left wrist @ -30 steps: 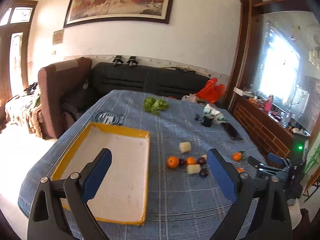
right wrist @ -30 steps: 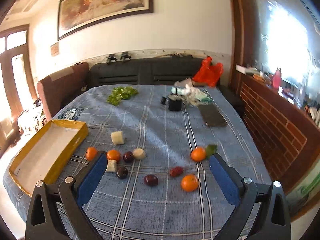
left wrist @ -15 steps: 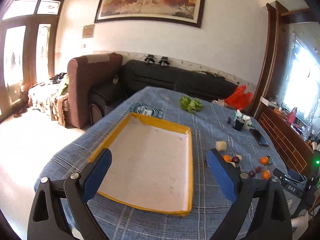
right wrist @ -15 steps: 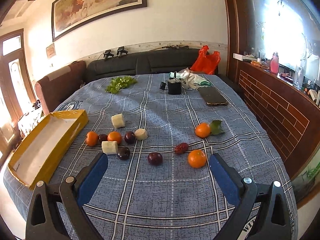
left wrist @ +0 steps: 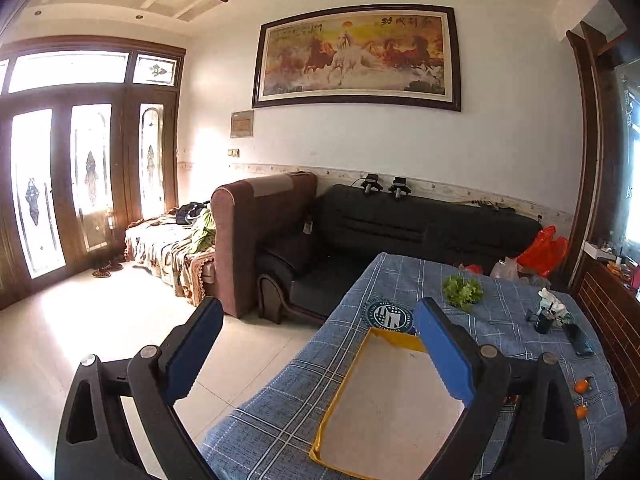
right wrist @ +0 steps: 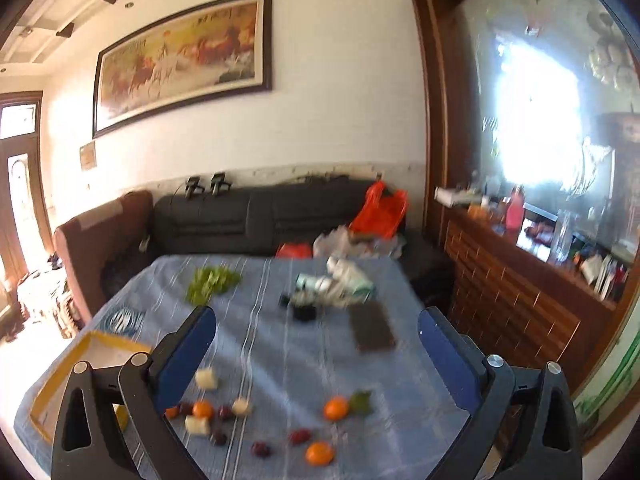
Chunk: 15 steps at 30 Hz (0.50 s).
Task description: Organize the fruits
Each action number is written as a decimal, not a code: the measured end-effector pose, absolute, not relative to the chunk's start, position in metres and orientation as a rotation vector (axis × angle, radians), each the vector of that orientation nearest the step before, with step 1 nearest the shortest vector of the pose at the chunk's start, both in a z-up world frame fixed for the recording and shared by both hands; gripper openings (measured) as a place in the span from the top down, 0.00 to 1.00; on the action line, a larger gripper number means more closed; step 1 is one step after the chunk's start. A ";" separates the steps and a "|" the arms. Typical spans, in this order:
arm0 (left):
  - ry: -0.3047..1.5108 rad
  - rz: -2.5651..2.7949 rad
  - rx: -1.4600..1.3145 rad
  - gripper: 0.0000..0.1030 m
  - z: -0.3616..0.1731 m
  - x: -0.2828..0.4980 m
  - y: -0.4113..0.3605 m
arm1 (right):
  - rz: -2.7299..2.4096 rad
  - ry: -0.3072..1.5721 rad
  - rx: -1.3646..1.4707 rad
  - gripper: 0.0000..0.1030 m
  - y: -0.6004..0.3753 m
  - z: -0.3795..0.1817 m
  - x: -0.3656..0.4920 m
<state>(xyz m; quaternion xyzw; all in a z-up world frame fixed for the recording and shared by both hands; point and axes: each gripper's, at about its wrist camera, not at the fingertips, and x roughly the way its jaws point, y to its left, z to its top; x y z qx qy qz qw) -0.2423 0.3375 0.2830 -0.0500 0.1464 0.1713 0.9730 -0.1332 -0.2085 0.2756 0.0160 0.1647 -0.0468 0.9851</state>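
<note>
The left gripper [left wrist: 316, 352] is spread wide with nothing between its blue pads, hanging over the near left edge of the bench [left wrist: 280, 420], so that its left finger stands over the tiled floor [left wrist: 100, 320] and its right finger over the yellow-rimmed tray [left wrist: 340, 392]. The tray lies empty on the blue checked cloth. The right gripper [right wrist: 316, 354] is also spread wide and holds nothing, raised above the near part of the bench.

Below it the fruits lie loose on the cloth, outside the tray. Nearest are an orange [right wrist: 319, 453] and a dark plum [right wrist: 260, 449], with a reddish fruit [right wrist: 300, 436] just beyond. To the left sits a cluster: a second orange [right wrist: 203, 409], dark plums and pale cut pieces [right wrist: 197, 425], one pale piece [right wrist: 206, 378] a little apart. To the right, a third orange [right wrist: 336, 408] touches a green leaf [right wrist: 361, 401].

Farther on lie a dark phone [right wrist: 372, 326], a black cup [right wrist: 305, 312] and leafy greens [right wrist: 212, 282]. Beyond the bench stand a black sofa [right wrist: 256, 220] and an orange bag [right wrist: 380, 210]. The right wrist view is motion-blurred.
</note>
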 end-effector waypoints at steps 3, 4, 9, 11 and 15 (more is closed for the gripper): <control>0.315 0.290 -0.094 0.06 0.280 -0.227 0.318 | -0.074 0.372 0.011 0.00 -0.212 0.281 -0.124; 0.336 0.254 -0.098 0.06 0.274 -0.219 0.309 | -0.049 0.405 0.015 0.00 -0.211 0.270 -0.120; 0.461 0.062 -0.111 0.06 0.227 -0.168 0.250 | 0.054 0.596 0.043 0.00 -0.202 0.189 -0.102; 0.522 -0.011 -0.124 0.06 0.205 -0.152 0.228 | 0.116 0.677 0.084 0.02 -0.195 0.148 -0.095; 0.634 -0.125 -0.147 0.07 0.160 -0.123 0.189 | 0.200 0.785 0.179 0.16 -0.188 0.085 -0.085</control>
